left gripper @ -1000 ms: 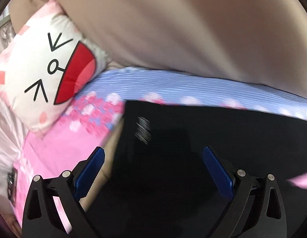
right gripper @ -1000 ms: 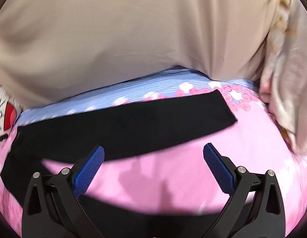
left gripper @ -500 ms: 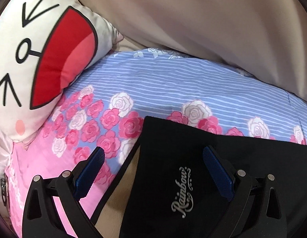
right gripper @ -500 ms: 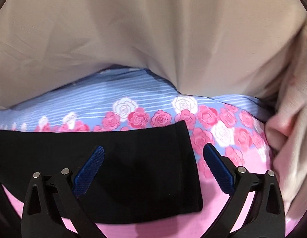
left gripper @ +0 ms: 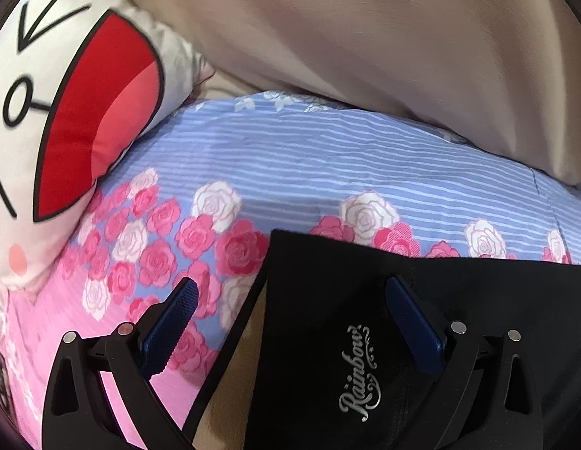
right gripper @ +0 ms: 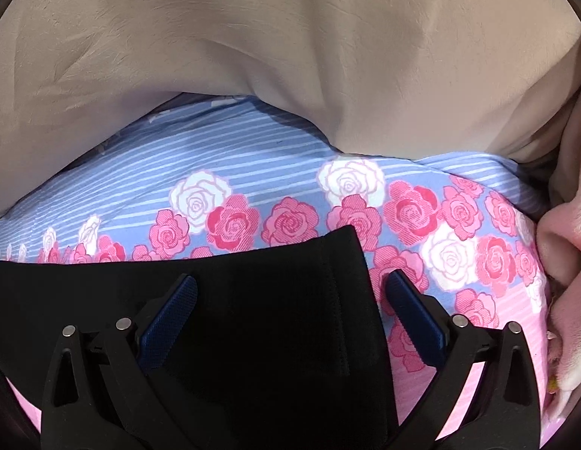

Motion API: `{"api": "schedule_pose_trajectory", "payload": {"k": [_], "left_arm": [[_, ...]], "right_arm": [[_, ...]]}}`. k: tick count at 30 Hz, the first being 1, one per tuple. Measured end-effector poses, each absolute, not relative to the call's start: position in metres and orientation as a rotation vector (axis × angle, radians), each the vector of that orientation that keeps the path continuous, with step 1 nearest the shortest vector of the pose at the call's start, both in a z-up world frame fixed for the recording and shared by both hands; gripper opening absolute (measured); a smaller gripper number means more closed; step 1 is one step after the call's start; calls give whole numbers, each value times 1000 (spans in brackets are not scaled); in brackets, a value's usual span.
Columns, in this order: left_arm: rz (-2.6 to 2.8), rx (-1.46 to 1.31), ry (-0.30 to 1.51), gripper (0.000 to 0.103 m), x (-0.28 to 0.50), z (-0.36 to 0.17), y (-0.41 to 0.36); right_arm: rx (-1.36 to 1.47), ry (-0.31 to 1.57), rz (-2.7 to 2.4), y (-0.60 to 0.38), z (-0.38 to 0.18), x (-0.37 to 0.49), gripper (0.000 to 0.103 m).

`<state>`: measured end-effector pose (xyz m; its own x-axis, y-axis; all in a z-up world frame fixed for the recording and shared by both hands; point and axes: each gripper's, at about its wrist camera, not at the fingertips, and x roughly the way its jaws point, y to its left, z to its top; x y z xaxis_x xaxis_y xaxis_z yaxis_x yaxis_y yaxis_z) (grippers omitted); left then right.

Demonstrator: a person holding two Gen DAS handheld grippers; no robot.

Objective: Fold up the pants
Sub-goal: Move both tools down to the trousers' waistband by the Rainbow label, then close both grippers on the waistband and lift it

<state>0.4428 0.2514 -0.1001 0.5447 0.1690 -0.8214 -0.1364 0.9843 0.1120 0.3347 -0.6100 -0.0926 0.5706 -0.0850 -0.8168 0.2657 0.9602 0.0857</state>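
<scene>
The black pants (left gripper: 422, 337) lie flat on the floral sheet (left gripper: 328, 172), stretched left to right, waistband end with the "Rainbow" print under the left gripper (left gripper: 290, 322) and the hem end (right gripper: 283, 300) under the right gripper (right gripper: 290, 322). Both grippers hang with jaws spread wide, holding nothing. The risk is a shallow bite: each straddles a corner, so a finger closing on the sheet could drag bedding along with the cloth. Gripping only the top layer would let the lower one slide and skew the fold. The pillow (left gripper: 65, 93) at far left and the beige cover (right gripper: 290, 56) beyond crowd any lift.
</scene>
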Motion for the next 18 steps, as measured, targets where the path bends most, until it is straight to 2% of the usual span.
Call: {"api": "schedule_pose_trajectory", "payload": {"k": [4,7,9,11,13,15,16,18], "left_arm": [[171,32,985,98,454,-100,252],[137,-37,991,82,458,-100,258],[104,-69,995,67,456,-98,257],[112,-39,991,58,453,-95,251],[121,0,984,45,449,-92,244],[122,16,989,25,444,-89,240],[122,19,991,22,442,-87,238],[120,29,988,20,436,-84,235]], "right_arm": [[193,917,-198,-608,-99,347,98],[182,890,-198,-610,-104,347,98],[179,881,-209,-608,-105,345,98],[180,872,-212,-605,-105,341,98],[181,857,-209,-601,-101,337,87],[205,842,-211,-602,-97,332,64],[222,842,-205,-604,-97,330,59],[263,841,-168,-607,-95,324,35]]}}
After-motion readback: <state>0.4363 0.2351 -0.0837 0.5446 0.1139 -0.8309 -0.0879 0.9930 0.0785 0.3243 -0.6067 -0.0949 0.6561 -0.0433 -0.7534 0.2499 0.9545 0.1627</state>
